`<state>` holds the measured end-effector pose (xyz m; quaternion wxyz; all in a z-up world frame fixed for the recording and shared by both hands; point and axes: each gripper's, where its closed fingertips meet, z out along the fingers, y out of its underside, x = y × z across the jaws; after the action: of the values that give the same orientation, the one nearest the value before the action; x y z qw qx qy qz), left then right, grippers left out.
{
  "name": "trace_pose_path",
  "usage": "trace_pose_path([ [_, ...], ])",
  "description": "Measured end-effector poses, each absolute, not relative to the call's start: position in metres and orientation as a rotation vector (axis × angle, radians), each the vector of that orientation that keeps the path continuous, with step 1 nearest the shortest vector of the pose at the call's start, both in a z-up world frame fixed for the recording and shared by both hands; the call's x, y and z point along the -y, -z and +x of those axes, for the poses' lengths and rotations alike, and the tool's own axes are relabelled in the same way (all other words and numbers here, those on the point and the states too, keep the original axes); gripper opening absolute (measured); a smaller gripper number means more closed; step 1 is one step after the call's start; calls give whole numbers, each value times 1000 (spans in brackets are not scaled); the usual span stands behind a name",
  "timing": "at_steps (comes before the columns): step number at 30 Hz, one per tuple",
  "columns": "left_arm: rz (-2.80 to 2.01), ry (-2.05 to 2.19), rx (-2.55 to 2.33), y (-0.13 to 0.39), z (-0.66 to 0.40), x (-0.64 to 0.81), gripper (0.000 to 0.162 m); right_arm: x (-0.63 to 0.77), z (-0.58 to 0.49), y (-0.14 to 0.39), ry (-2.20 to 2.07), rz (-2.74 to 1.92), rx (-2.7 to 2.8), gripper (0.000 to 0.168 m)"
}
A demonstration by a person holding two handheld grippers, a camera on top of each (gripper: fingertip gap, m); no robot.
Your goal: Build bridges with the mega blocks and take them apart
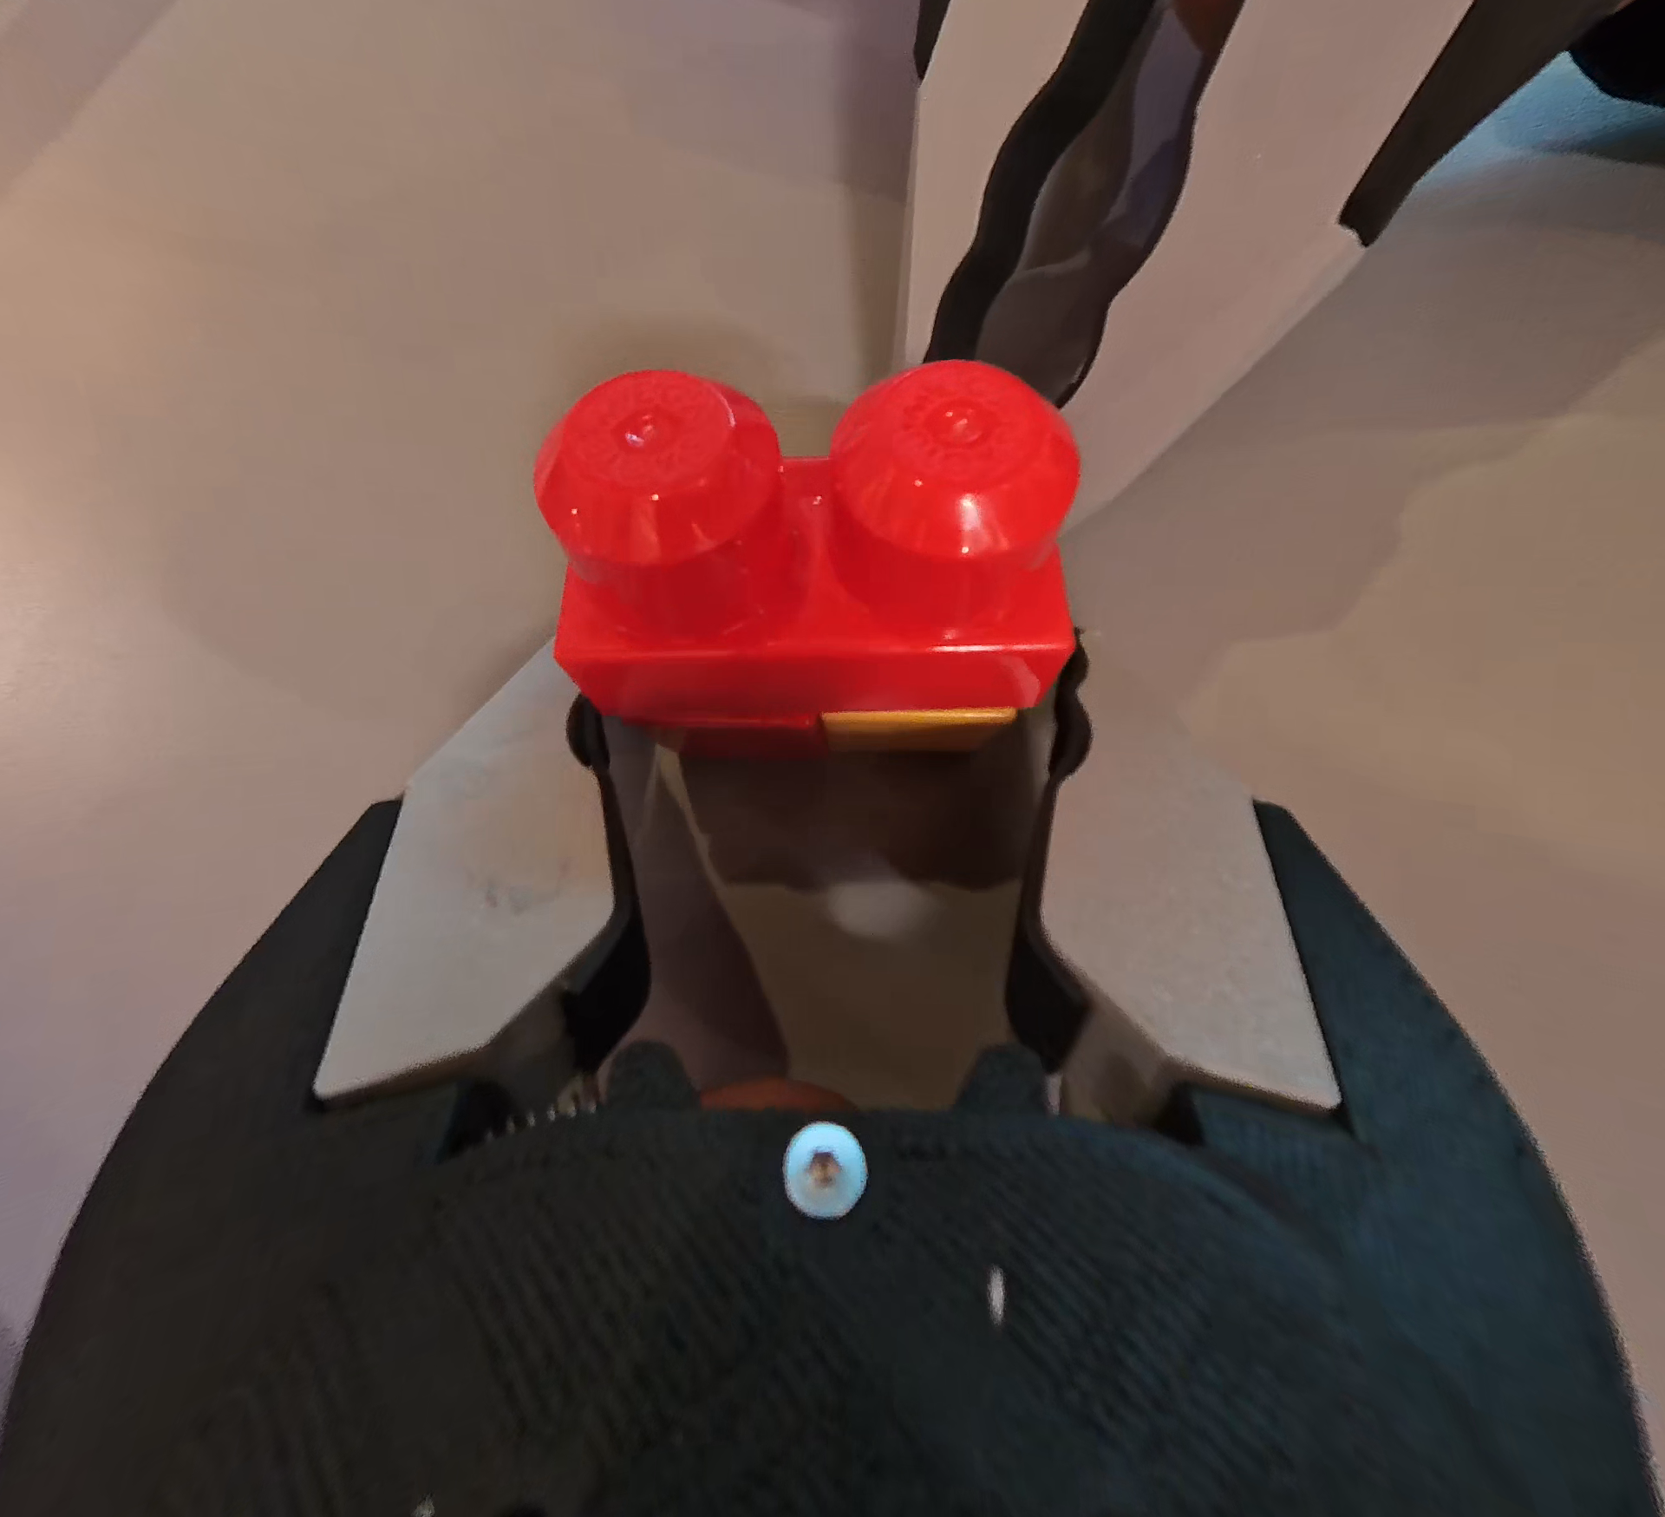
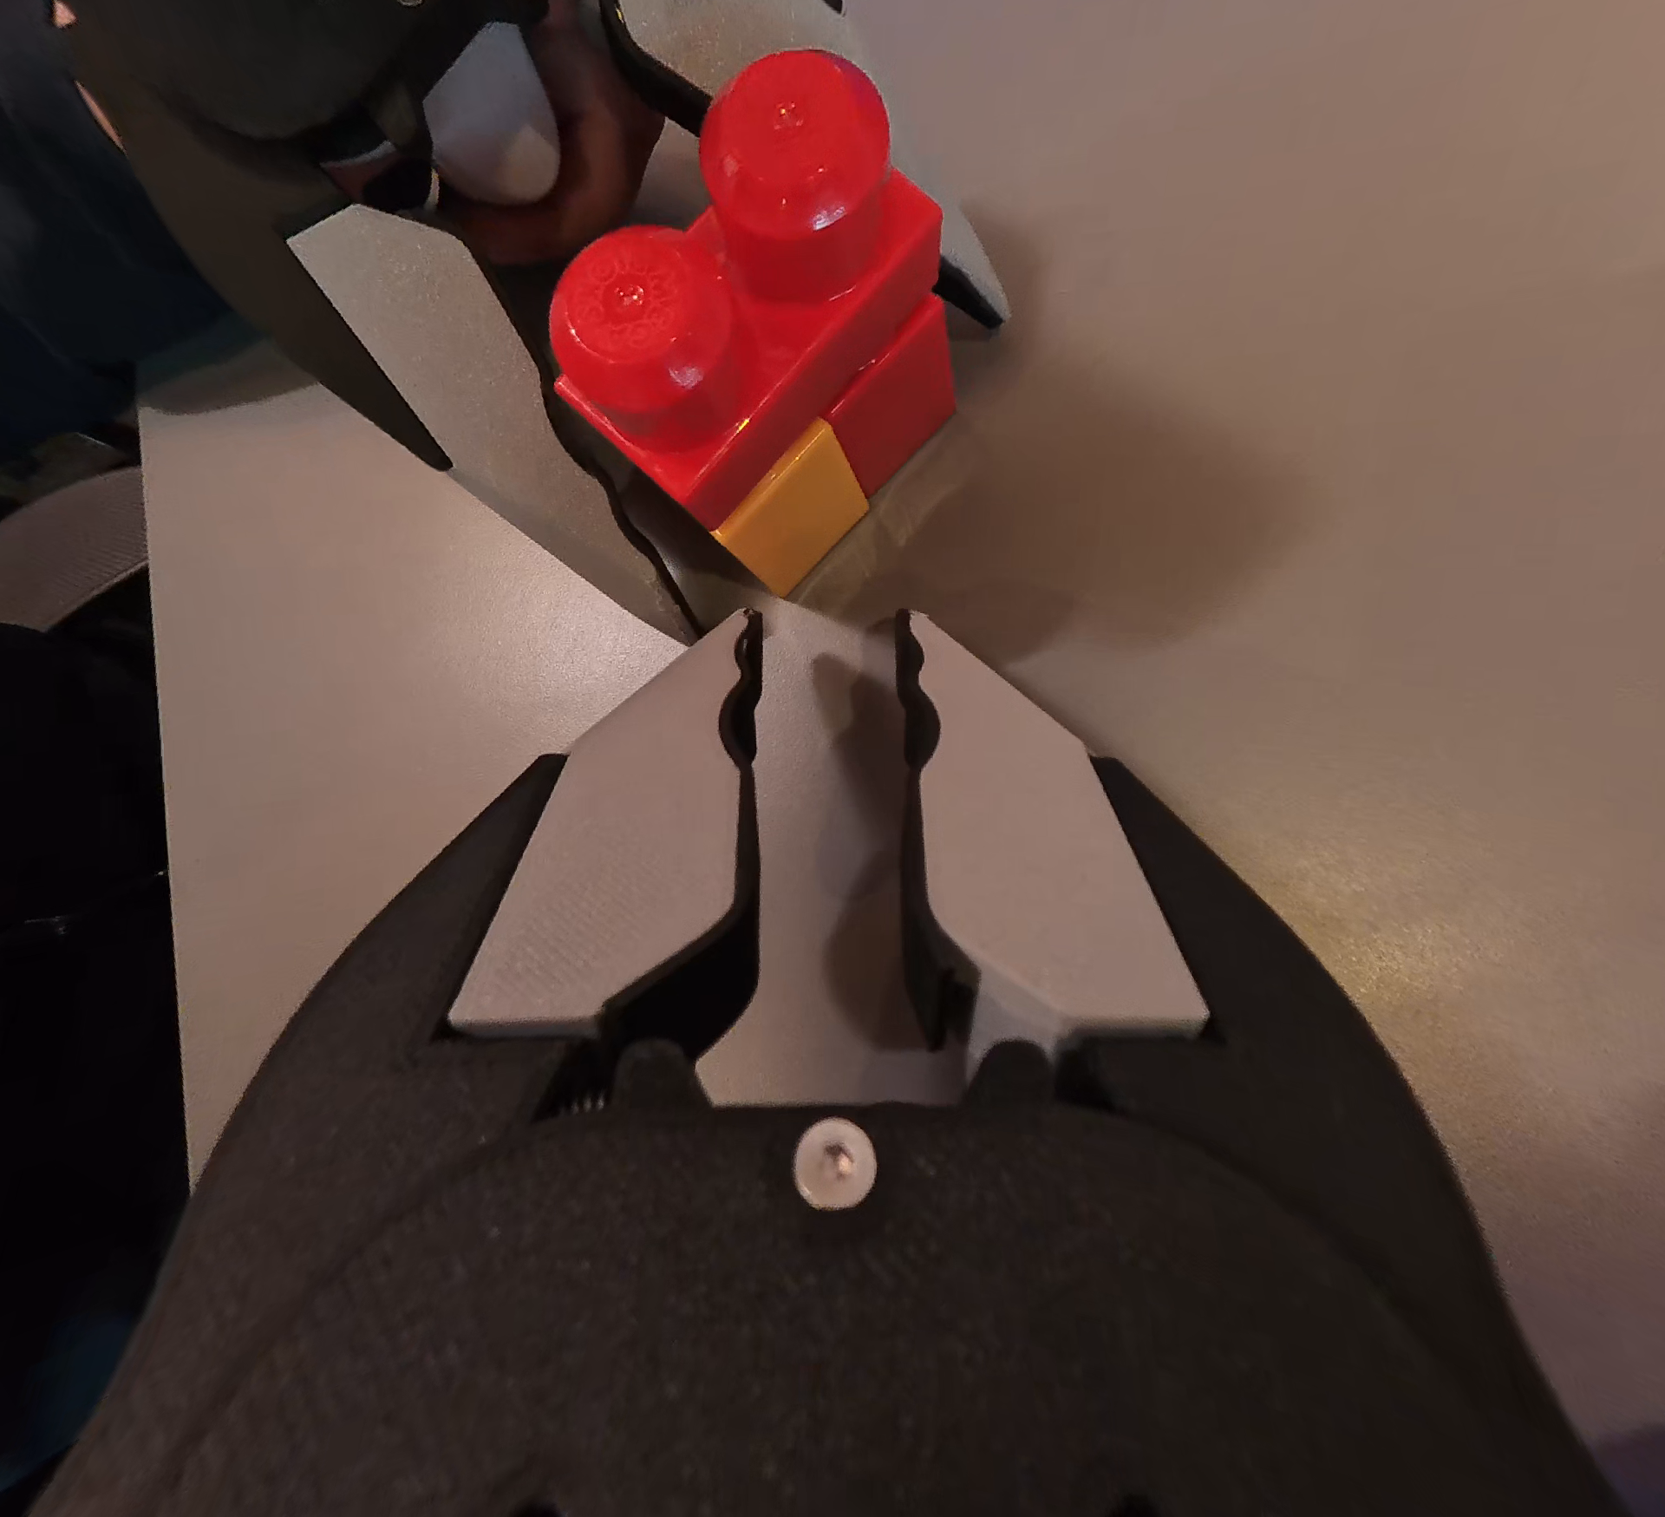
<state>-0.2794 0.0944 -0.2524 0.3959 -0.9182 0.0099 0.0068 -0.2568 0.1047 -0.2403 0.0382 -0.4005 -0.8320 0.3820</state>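
A red two-stud block (image 2: 766, 320) caps a small bridge, sitting on a yellow block (image 2: 793, 514) and a lower red block (image 2: 901, 392) side by side on the pale table (image 2: 1351, 302). The left gripper (image 1: 824, 717) clamps this stack, one finger on each flank. The right gripper (image 2: 829, 636) hovers just in front of the yellow block, jaws narrowly apart and holding nothing.
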Motion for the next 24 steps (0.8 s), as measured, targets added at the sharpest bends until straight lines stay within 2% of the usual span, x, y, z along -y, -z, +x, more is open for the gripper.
trace_pose_path([
  [24,-2334,36,-70,254,-280,-100,101,-103,-257,236,-1208,-1219,2539,27],
])
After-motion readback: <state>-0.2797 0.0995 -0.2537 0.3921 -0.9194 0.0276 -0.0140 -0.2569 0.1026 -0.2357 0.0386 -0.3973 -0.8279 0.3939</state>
